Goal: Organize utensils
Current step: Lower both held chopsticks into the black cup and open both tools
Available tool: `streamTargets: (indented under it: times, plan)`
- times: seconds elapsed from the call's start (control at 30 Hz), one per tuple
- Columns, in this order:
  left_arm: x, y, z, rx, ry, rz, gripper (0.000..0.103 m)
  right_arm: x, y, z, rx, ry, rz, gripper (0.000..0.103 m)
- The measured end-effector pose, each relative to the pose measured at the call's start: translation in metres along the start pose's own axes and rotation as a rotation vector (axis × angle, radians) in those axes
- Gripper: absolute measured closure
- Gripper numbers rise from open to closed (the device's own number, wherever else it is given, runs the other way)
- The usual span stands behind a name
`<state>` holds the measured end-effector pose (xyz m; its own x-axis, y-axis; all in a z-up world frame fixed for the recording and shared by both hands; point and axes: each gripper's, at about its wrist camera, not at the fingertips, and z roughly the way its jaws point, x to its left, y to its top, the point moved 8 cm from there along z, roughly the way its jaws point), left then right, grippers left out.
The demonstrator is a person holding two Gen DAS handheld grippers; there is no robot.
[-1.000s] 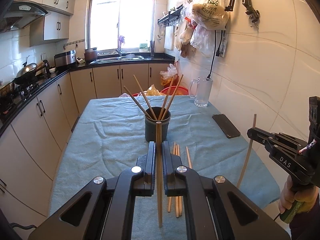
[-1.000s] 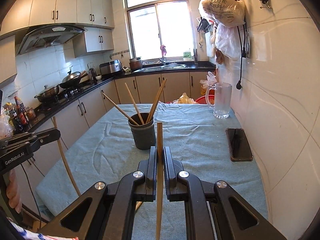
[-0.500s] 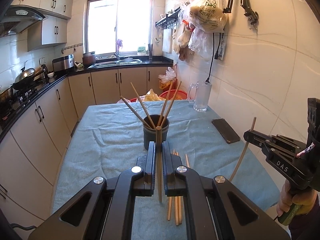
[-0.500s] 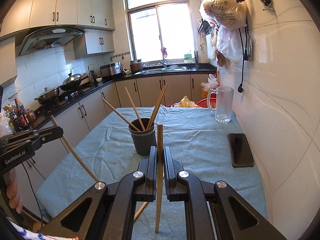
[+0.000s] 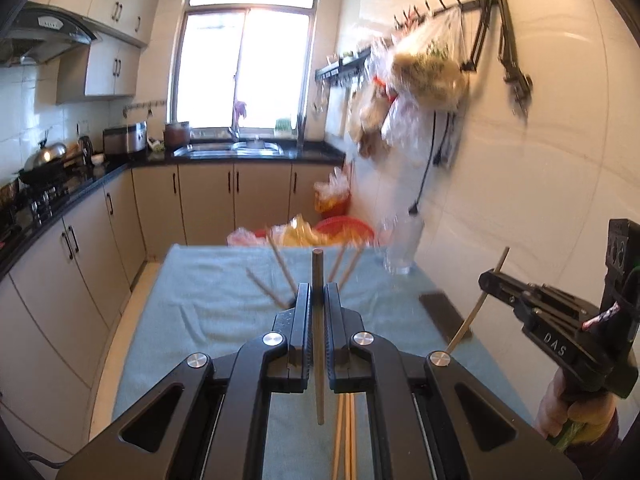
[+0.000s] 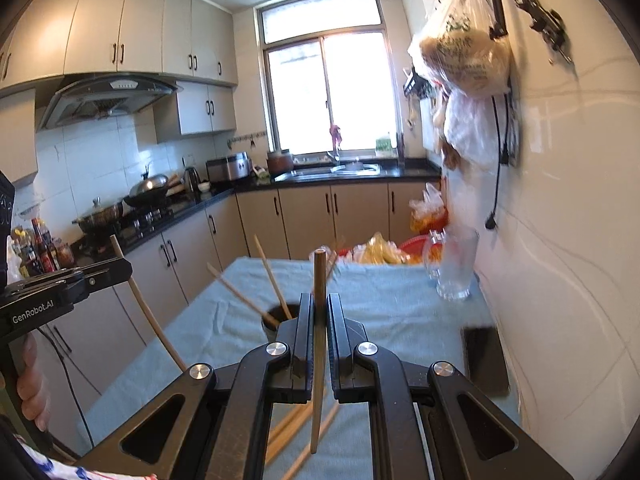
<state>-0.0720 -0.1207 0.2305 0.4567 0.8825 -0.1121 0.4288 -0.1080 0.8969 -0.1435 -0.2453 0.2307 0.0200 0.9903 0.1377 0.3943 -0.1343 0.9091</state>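
The left gripper (image 5: 318, 300) was clamped tight on an upright wooden chopstick (image 5: 319, 336); the right gripper (image 6: 319, 312) pinched another chopstick (image 6: 319, 344), slightly tilted. Loose chopsticks (image 5: 346, 436) lay on the blue tablecloth (image 5: 208, 300) beneath. Only the right view showed the dark cup (image 6: 280, 314) rim just beyond its fingers, with chopsticks (image 6: 240, 296) leaning out. A phone (image 6: 484, 360) lay to the right, a glass mug (image 6: 456, 266) farther back.
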Motion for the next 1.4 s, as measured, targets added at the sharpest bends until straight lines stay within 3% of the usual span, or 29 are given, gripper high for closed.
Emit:
streamTargets:
  times: [0.17, 0.4, 0.6, 0.8, 1.03, 1.1, 1.17, 1.4]
  plan:
    - [0.005, 0.047, 0.018, -0.055, 0.009, -0.029, 0.098, 0.004, 0.046, 0.024, -0.052, 0.027, 0.027, 0.097]
    - [0.020, 0.076, 0.082, -0.031, 0.018, -0.119, 0.098, -0.002, 0.080, 0.080, -0.083, 0.018, 0.116, 0.097]
    - [0.034, 0.066, 0.140, 0.019, 0.043, -0.143, 0.098, -0.018, 0.070, 0.131, -0.035, 0.019, 0.188, 0.096]
    - [0.046, 0.037, 0.172, 0.102, 0.051, -0.171, 0.098, -0.021, 0.036, 0.168, 0.060, 0.013, 0.180, 0.096]
    - [0.047, 0.033, 0.162, 0.090, 0.066, -0.147, 0.095, -0.025, 0.014, 0.189, 0.124, 0.040, 0.215, 0.094]
    - [0.047, 0.036, 0.154, 0.076, 0.069, -0.145, 0.083, -0.024, 0.014, 0.189, 0.127, 0.042, 0.213, 0.085]
    - [0.050, 0.039, 0.146, 0.053, 0.075, -0.153, 0.061, -0.022, 0.017, 0.185, 0.114, 0.034, 0.201, 0.072]
    - [0.055, 0.040, 0.107, 0.002, 0.092, -0.165, 0.060, -0.021, 0.026, 0.157, 0.077, 0.025, 0.187, 0.063]
